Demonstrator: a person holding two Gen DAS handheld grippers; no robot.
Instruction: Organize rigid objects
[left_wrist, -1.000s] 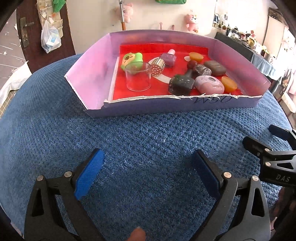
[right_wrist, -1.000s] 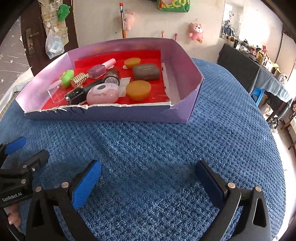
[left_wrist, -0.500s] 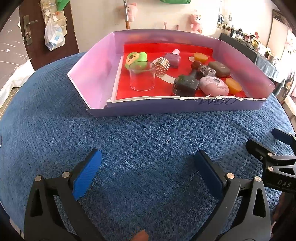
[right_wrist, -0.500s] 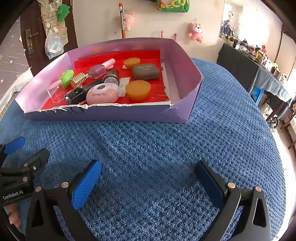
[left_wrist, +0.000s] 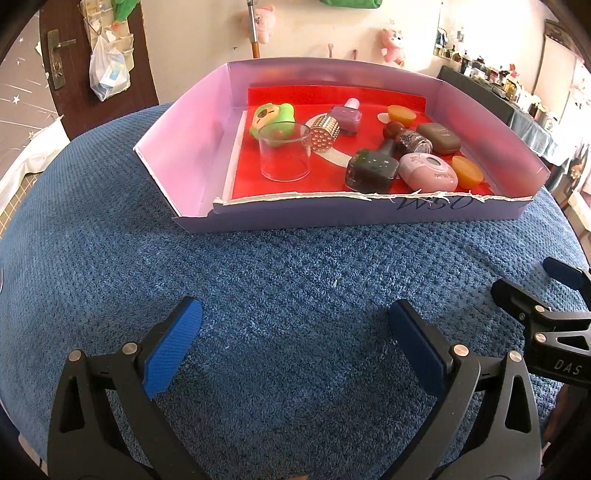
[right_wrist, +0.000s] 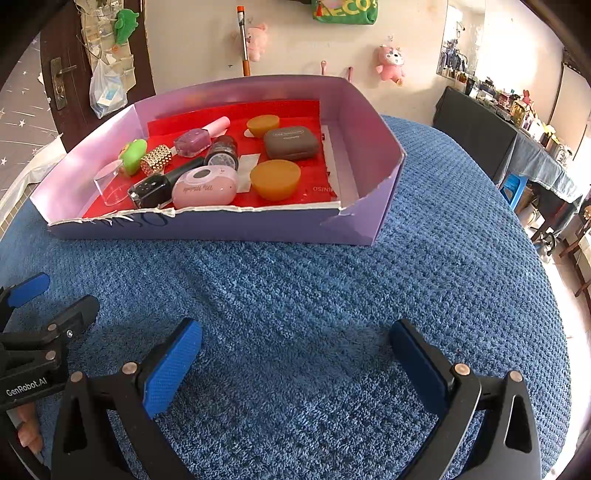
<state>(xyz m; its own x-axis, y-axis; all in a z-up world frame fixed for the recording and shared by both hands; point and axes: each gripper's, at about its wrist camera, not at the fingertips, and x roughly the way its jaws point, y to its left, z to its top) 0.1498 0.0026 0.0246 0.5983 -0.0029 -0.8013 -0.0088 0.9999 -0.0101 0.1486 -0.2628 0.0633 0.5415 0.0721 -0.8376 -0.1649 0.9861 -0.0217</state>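
1. from the left wrist view: the left tongs (left_wrist: 295, 347) hang spread wide over the blue towel-covered tabletop (left_wrist: 295, 280), holding nothing. well ahead sits the purple box (left_wrist: 369, 218), low-walled with a red floor, and every item is inside it. nearest the left wall stands a clear cup (left_wrist: 284, 153), upright and empty; it looks light, slick and probably brittle, so i'd pinch it across the rim or wall gently. just behind it is a green toy (left_wrist: 271, 118). the dark nail polish bottle (left_wrist: 373, 171) lies on its side touching the pink case (left_wrist: 428, 171); glass, heavyish for its size, best taken across its flat body.

2. from the right wrist view: the right tongs (right_wrist: 295, 363) are likewise wide apart and empty, over bare towel. closest to this side are an amber dome (right_wrist: 275, 179) and the brown case (right_wrist: 291, 142), both smooth and rounded, likely to squirt out of a grip unless squeezed at their widest part. the studded gold cap (right_wrist: 157, 158) gives more bite. items crowd together, so nudging neighbours seems the main risk.
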